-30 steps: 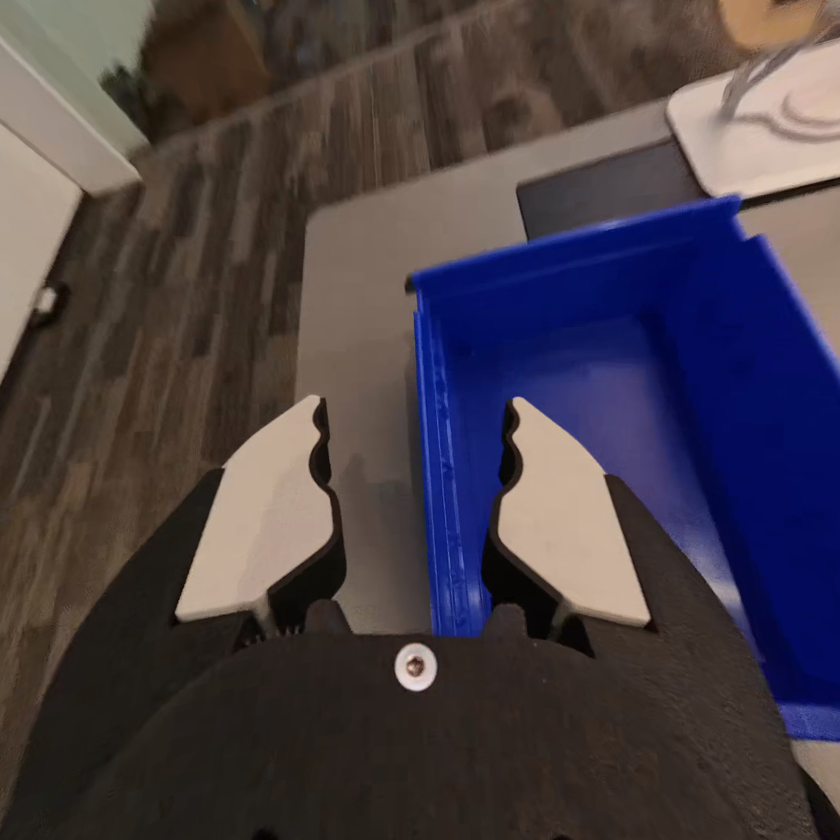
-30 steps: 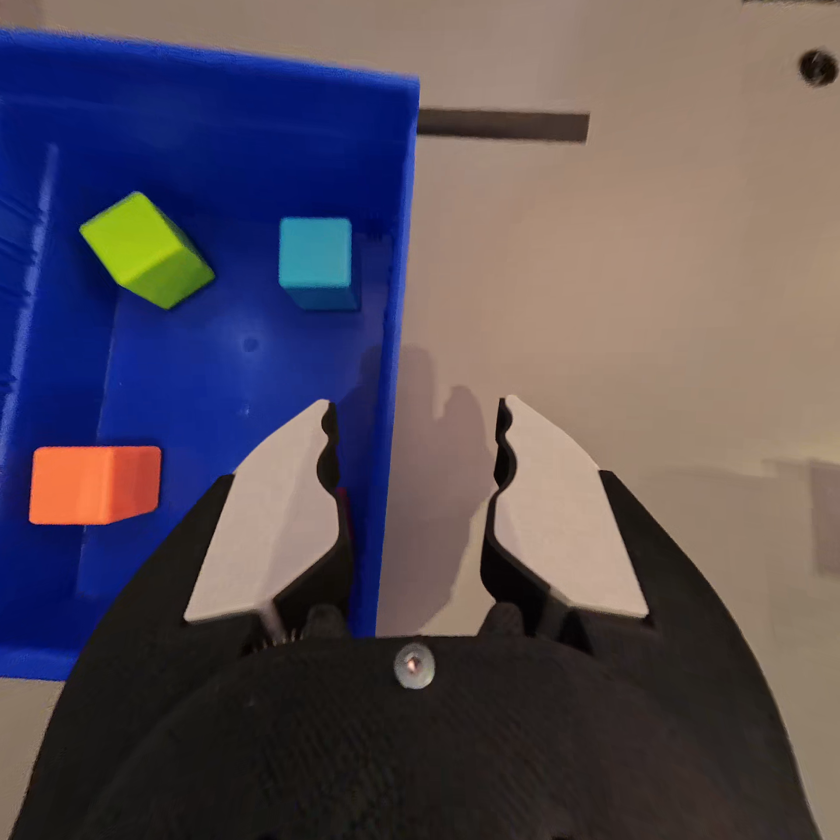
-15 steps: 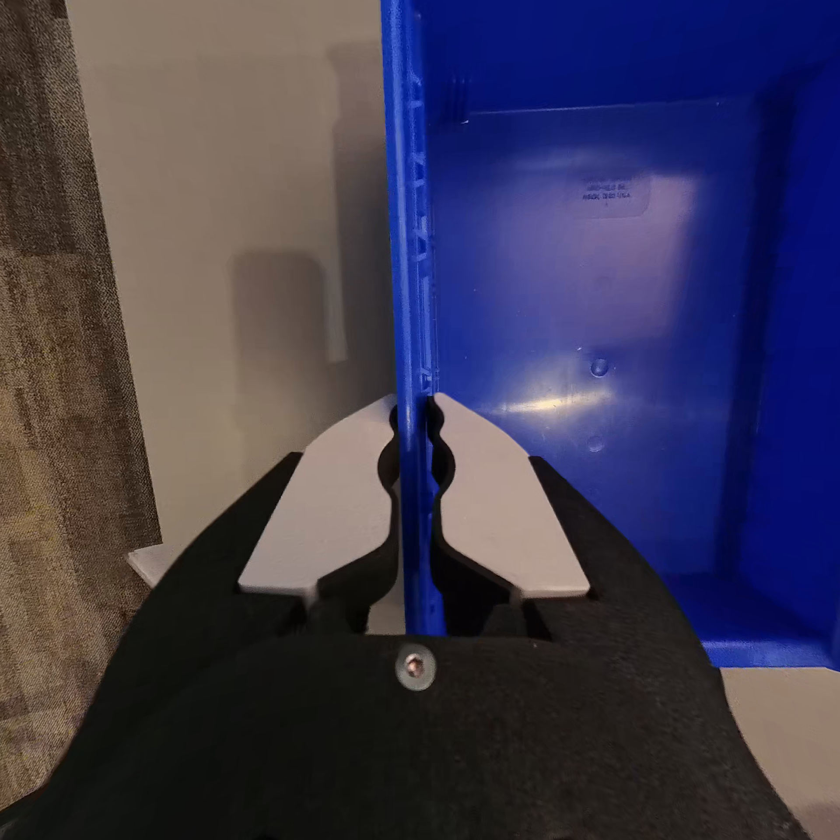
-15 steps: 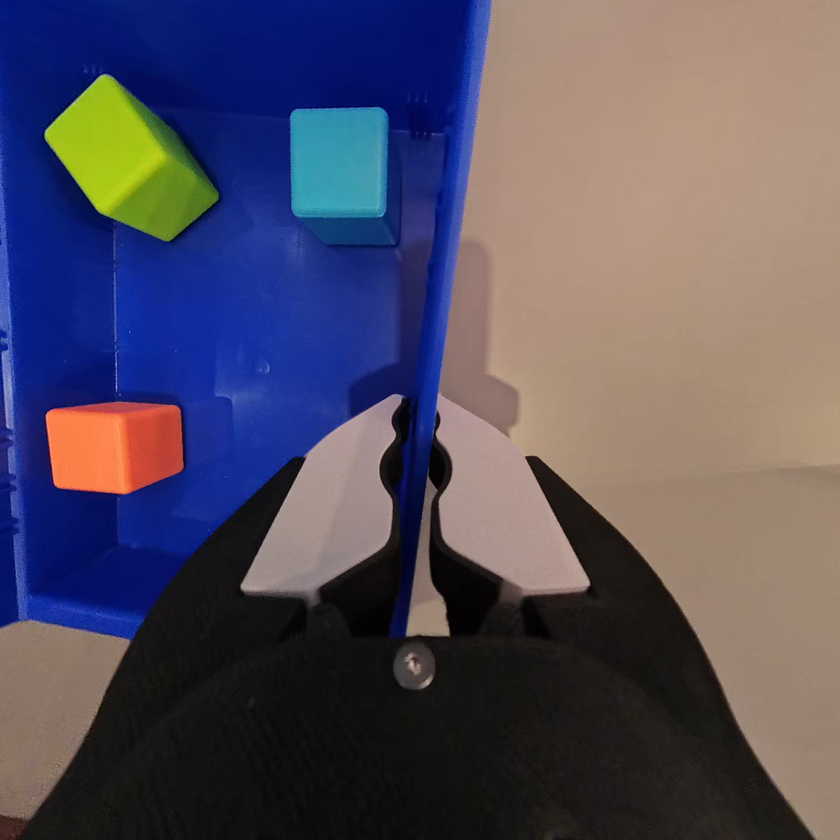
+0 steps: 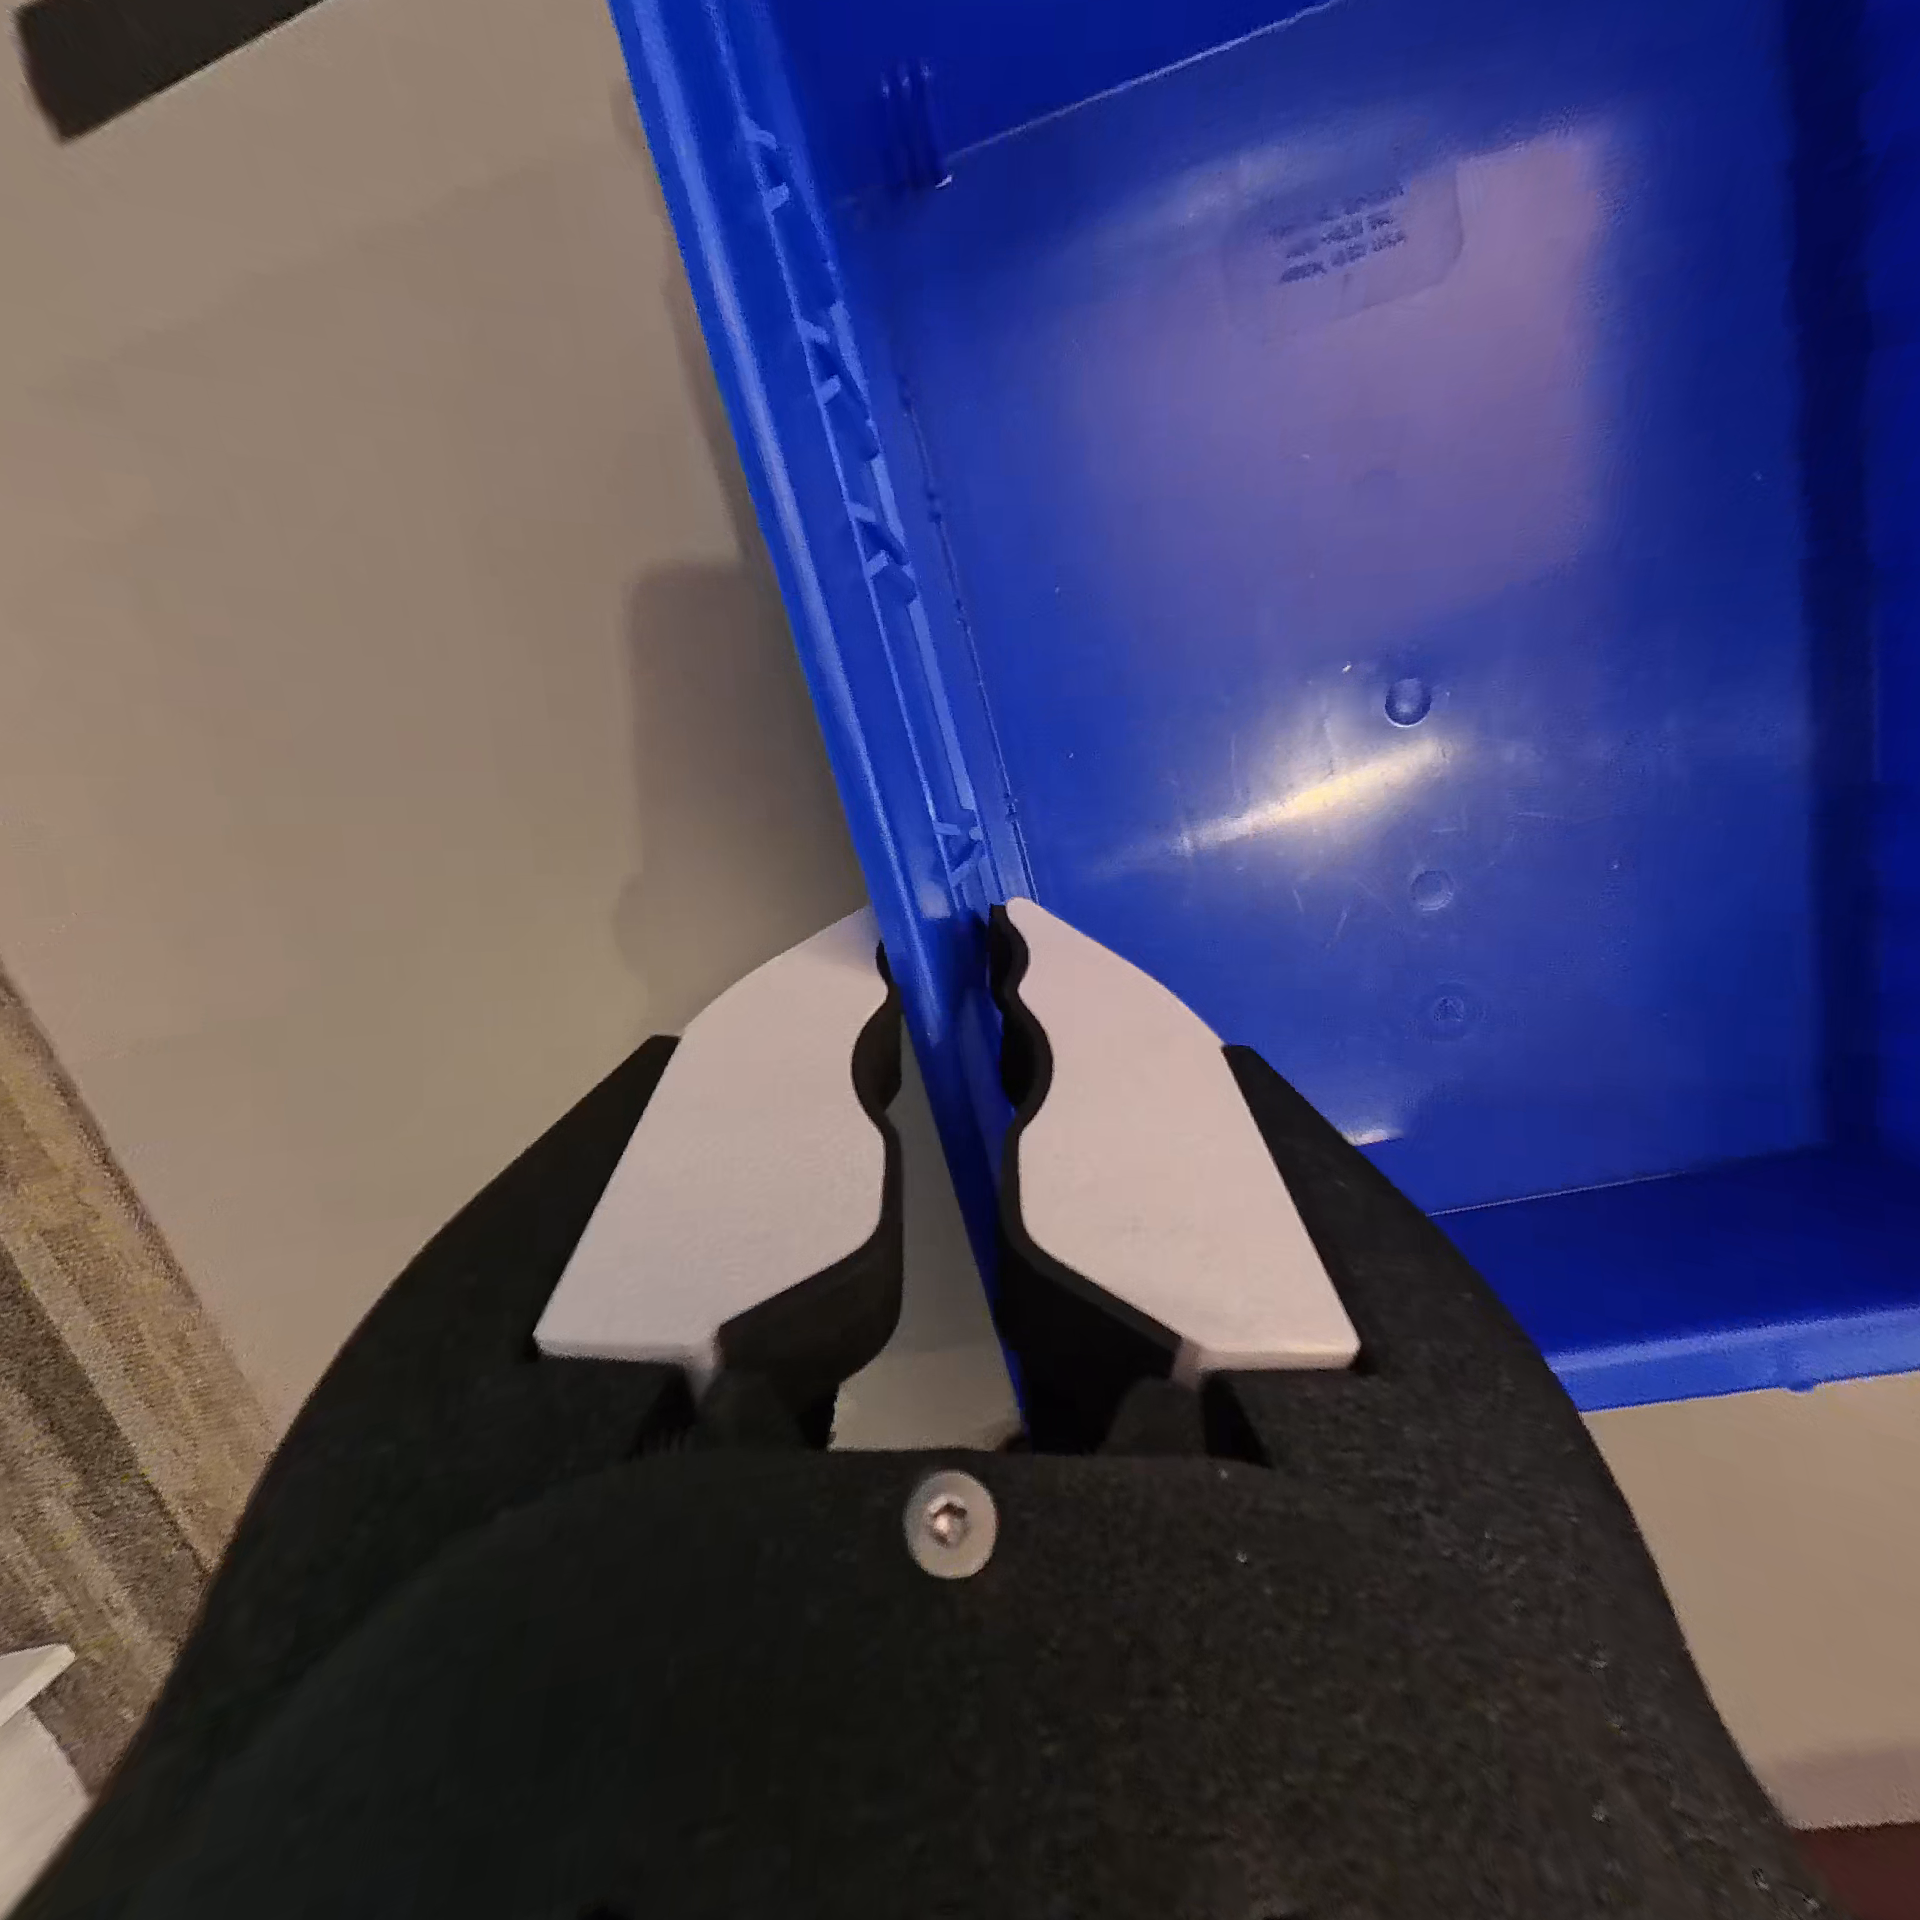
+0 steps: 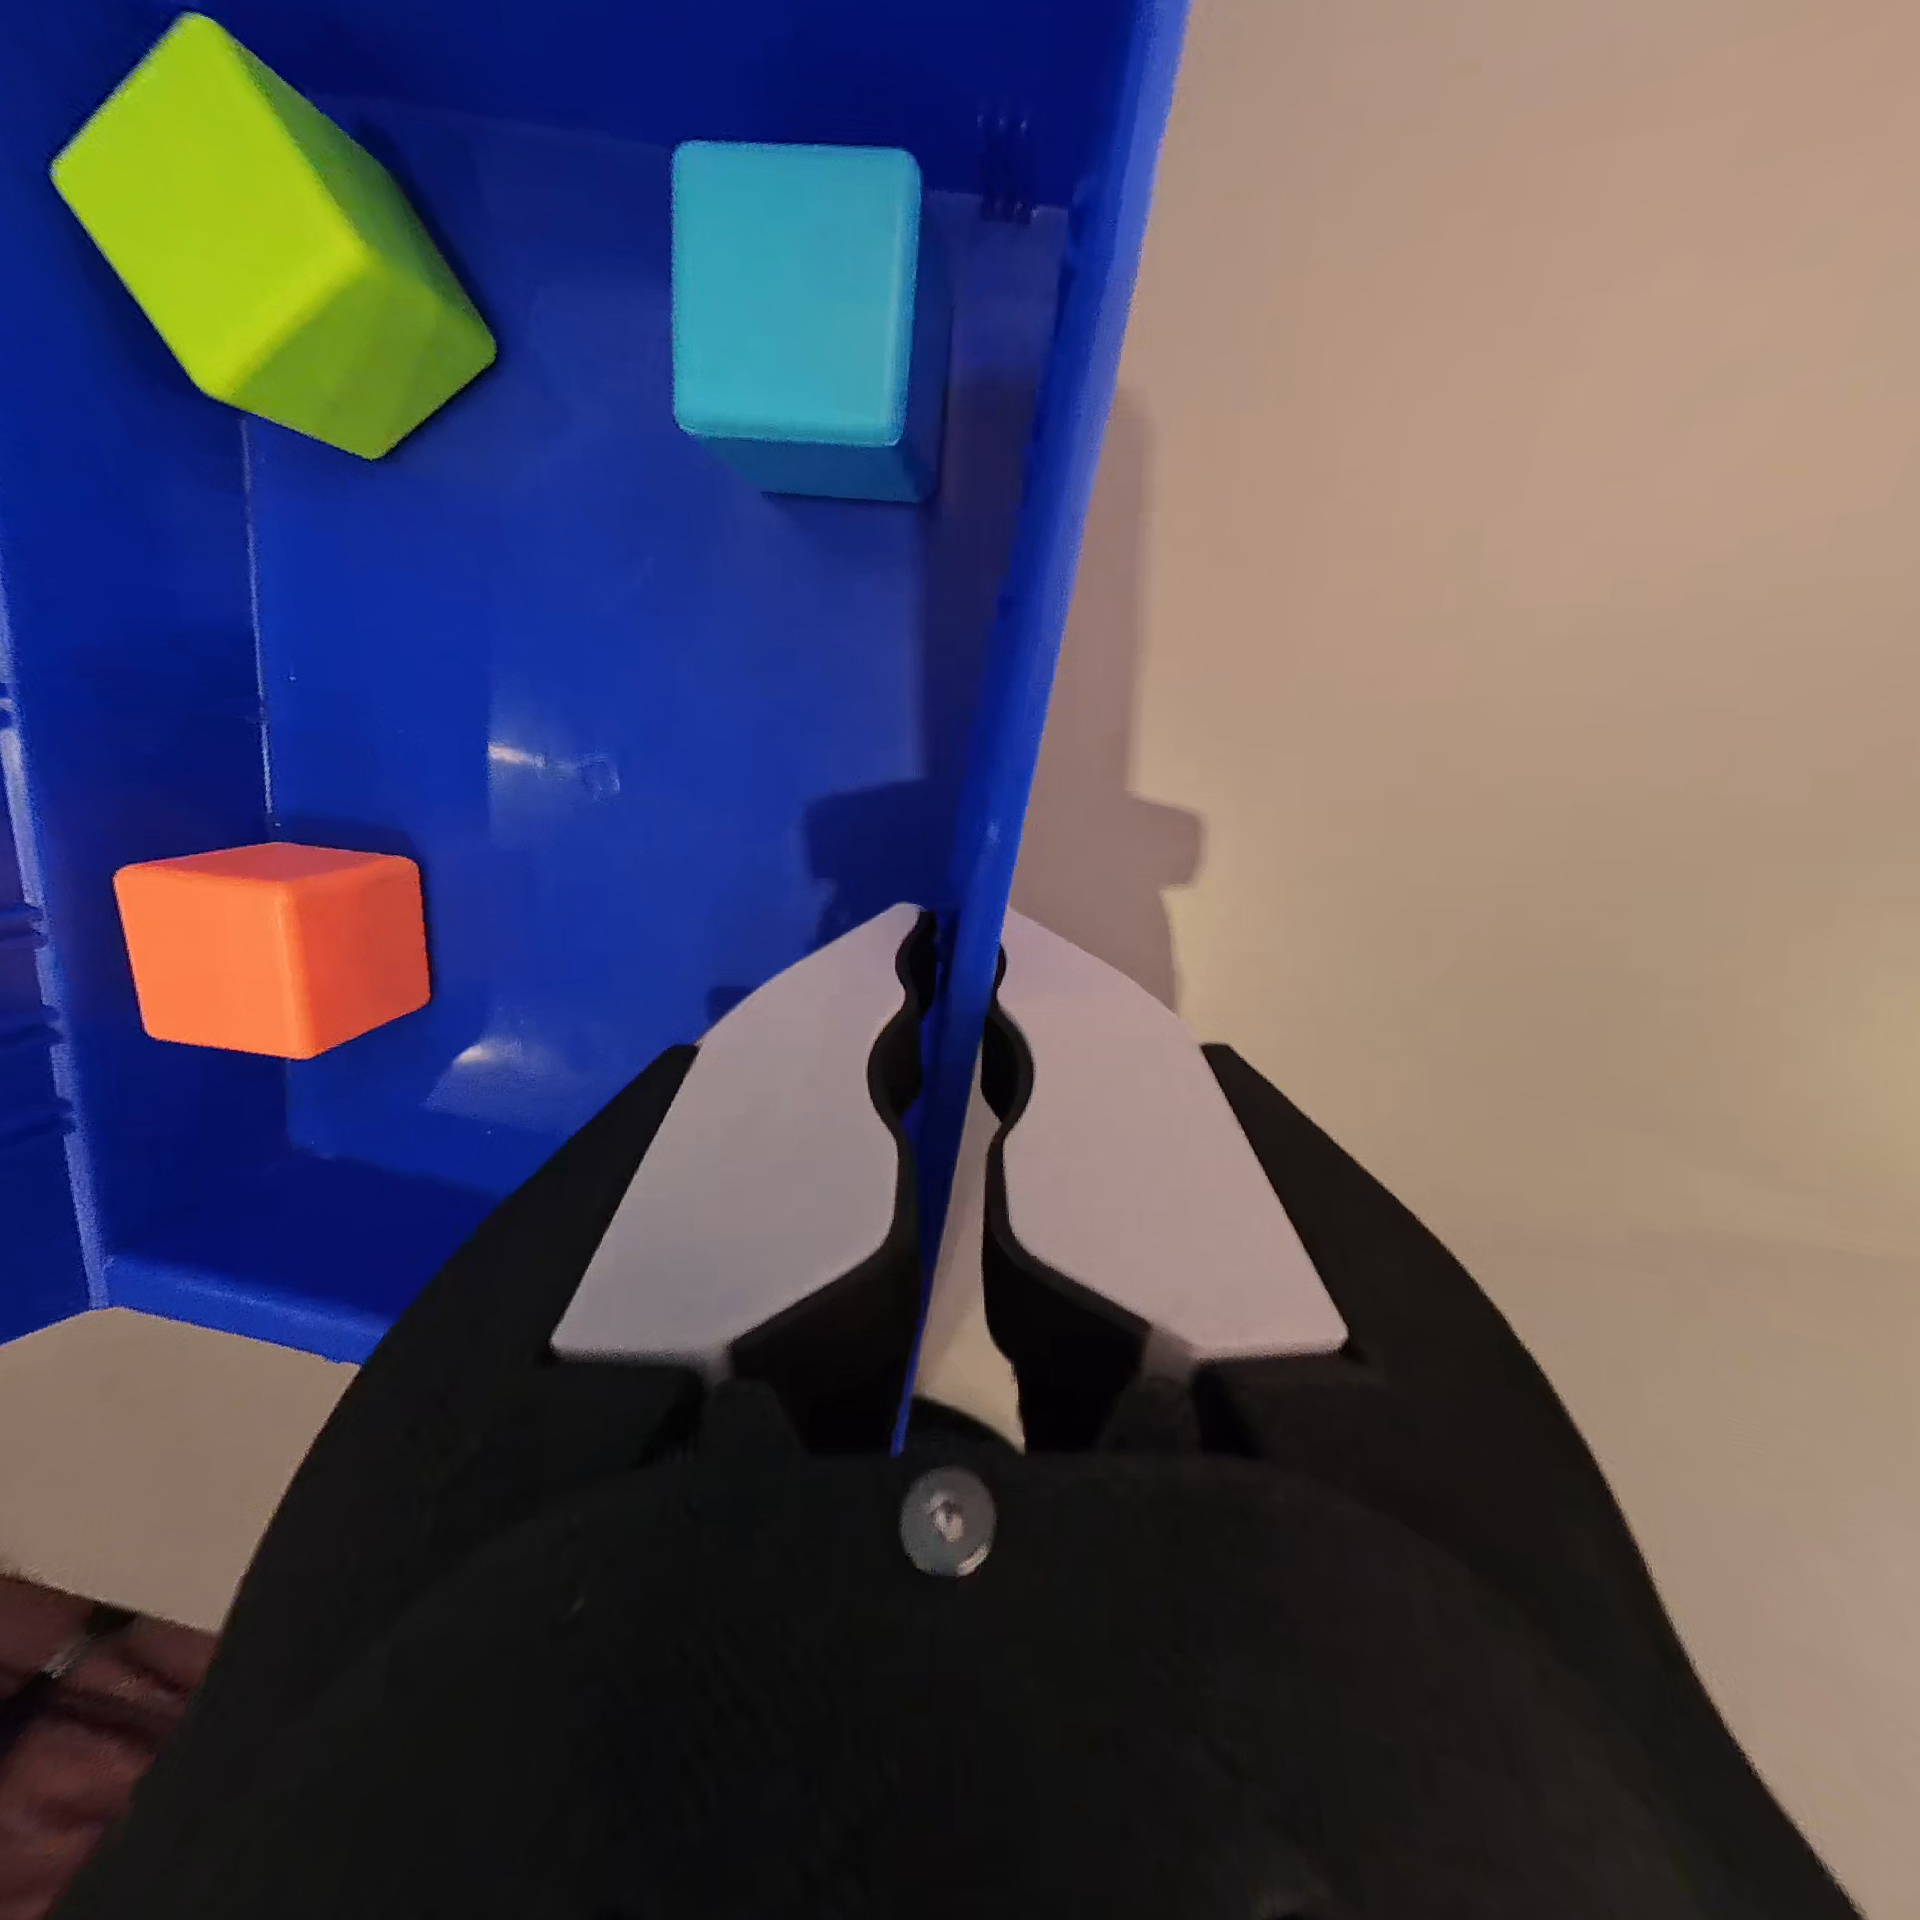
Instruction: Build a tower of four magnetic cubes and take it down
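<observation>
The left hand-held gripper is clamped on one side wall of the blue bin, its pale fingers pressing that wall from inside and outside. The right hand-held gripper pinches the bin's opposite side wall the same way. The bin rests on the pale tabletop. Inside the bin, three magnetic cubes lie apart on its floor: a green cube turned askew toward the far corner, a cyan cube close beside the wall the right gripper holds, and an orange cube nearer the bin's front lip. A fourth cube is not visible. A dark strip lies on the tabletop beyond the bin.
</observation>
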`<state>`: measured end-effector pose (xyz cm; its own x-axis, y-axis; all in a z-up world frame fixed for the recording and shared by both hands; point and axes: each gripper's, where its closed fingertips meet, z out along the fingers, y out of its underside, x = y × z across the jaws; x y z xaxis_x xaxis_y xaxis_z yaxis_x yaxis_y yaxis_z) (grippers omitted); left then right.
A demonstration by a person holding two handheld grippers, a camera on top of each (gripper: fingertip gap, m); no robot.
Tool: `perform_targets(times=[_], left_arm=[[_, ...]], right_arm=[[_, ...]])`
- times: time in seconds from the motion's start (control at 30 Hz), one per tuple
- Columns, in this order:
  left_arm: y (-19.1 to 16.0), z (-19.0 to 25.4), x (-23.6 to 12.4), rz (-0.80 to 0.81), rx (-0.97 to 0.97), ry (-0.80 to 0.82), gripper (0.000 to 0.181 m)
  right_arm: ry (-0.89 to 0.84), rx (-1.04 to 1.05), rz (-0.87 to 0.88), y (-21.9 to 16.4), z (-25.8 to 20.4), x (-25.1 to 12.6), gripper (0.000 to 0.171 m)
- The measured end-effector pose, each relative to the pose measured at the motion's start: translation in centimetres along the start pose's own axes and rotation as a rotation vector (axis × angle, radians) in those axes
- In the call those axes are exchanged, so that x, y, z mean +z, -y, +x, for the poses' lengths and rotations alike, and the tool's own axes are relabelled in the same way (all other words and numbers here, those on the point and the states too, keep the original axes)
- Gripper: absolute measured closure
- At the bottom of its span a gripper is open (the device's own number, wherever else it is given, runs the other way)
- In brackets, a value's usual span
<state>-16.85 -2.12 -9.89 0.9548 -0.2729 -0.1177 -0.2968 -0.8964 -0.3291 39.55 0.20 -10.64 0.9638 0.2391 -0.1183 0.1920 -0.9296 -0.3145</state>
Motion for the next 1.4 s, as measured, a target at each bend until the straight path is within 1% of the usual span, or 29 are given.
perform_targets(times=[0.07,0.2,0.3,0.43,0.5,0.53,0.63,0.77,0.8,0.87,0.9,1.0,1.1,1.2,1.27,1.33,1.4], left_arm=[[0.4,1.8,0.0,-0.008,0.036,0.006,0.167],[0.8,4.2,-0.1,-0.029,0.148,0.074,0.157],[1.1,5.7,-0.1,-0.027,0.205,0.096,0.151],[1.9,8.0,-0.1,0.020,0.224,0.025,0.151],[2.0,8.9,-0.2,0.025,0.220,-0.008,0.149],[2.0,9.0,-0.2,0.025,0.223,0.001,0.149],[2.1,9.8,-0.3,0.032,0.235,-0.012,0.147],[2.6,12.5,-0.5,0.070,0.237,-0.102,0.145],[2.7,13.2,-0.6,0.082,0.242,-0.122,0.144],[3.0,14.8,-0.7,0.099,0.246,-0.166,0.141],[3.0,15.3,-0.7,0.104,0.252,-0.169,0.139],[3.1,15.6,-0.7,0.107,0.298,-0.154,0.130],[3.4,16.4,-1.5,0.120,0.255,-0.299,0.118],[4.3,15.6,-4.3,0.208,0.207,-0.422,0.120],[4.8,14.7,-7.2,0.301,0.197,-0.481,0.114],[4.9,12.3,-9.8,0.389,0.185,-0.463,0.113],[4.4,8.7,-11.6,0.450,0.144,-0.394,0.114]], right_arm=[[-0.011,-0.004,-0.040,0.0,-1.9,0.2,0.164],[0.033,-0.047,-0.104,-0.4,-5.7,0.6,0.163],[-0.017,-0.113,-0.125,-0.4,-6.6,0.8,0.160],[-0.086,-0.159,-0.127,0.1,-6.3,1.8,0.152],[-0.098,-0.134,-0.170,-0.3,-5.9,2.4,0.152],[-0.101,-0.125,-0.183,-0.5,-5.6,2.6,0.152],[-0.099,-0.102,-0.188,-0.6,-5.0,2.6,0.153],[-0.116,-0.066,-0.201,-1.1,-3.0,2.2,0.153],[-0.110,-0.047,-0.196,-1.2,-2.4,2.1,0.153],[-0.073,0.008,-0.183,-1.3,-1.6,2.0,0.162],[-0.044,0.034,-0.179,-1.3,-1.4,1.9,0.162],[0.017,0.057,-0.171,-1.5,-1.2,1.9,0.162],[0.031,0.062,-0.170,-1.5,-1.1,1.9,0.163],[0.066,0.077,-0.179,-1.3,-1.0,1.9,0.163],[0.091,0.074,-0.180,-0.9,-0.5,1.9,0.164],[0.124,0.072,-0.177,-0.6,0.3,1.9,0.164],[0.149,0.073,-0.196,-0.9,1.1,1.8,0.164]])
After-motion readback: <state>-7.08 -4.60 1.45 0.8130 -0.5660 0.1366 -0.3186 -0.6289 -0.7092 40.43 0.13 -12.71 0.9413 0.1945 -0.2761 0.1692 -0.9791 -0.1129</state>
